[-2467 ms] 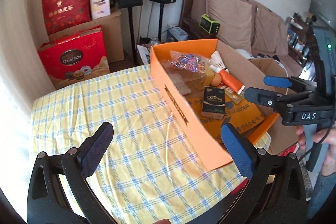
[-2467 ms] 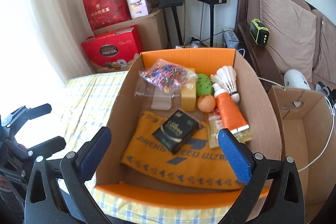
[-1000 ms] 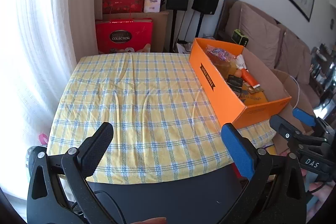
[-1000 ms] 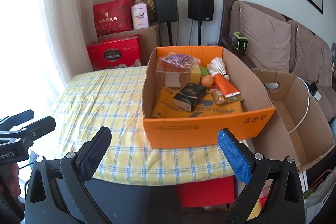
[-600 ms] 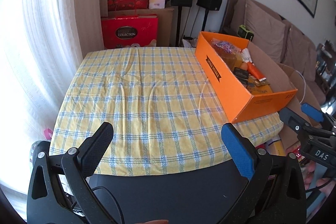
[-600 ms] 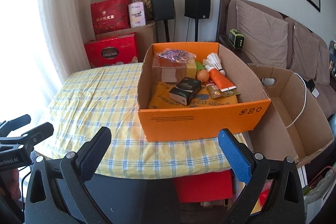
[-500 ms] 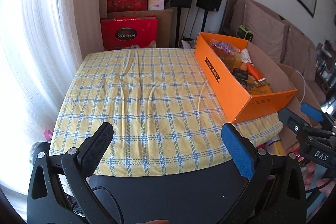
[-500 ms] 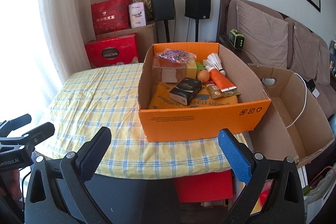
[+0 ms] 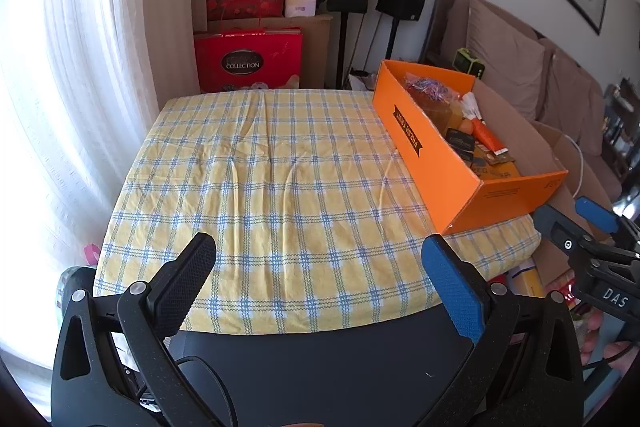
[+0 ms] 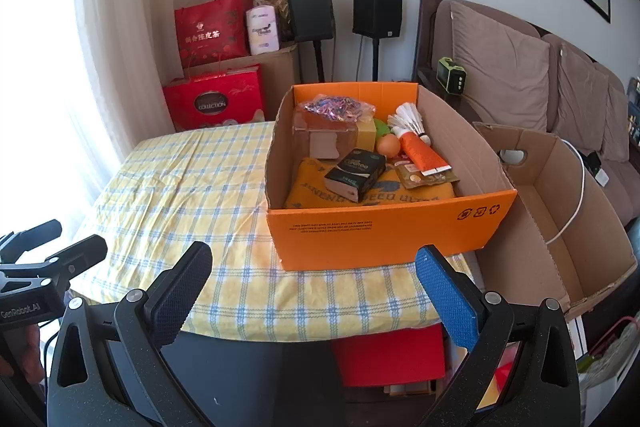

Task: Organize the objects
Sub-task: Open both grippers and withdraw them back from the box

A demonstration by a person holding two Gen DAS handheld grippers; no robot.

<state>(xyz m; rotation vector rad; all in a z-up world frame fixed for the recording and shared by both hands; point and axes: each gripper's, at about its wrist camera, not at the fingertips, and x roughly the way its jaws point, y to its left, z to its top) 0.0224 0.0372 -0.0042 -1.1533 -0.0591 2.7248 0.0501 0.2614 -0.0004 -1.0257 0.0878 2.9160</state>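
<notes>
Fingers [image 9: 454, 285] wide, both grippers (empty) | checked tablecloth [image 9: 276, 187] | orange box [image 10: 384, 231] | sofa [image 10: 516, 83]

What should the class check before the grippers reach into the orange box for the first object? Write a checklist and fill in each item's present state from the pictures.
1. Left gripper open and holding nothing: ok.
2. Right gripper open and holding nothing: ok.
3. Orange box has its top open, contents exposed: ok.
4. Black packet lies on top, nothing over it: ok.
5. Checked tablecloth beside the box has bare room for setting things down: ok.
6. Grippers near enough to reach inside: not ok, both are back past the table's near edge.
</notes>
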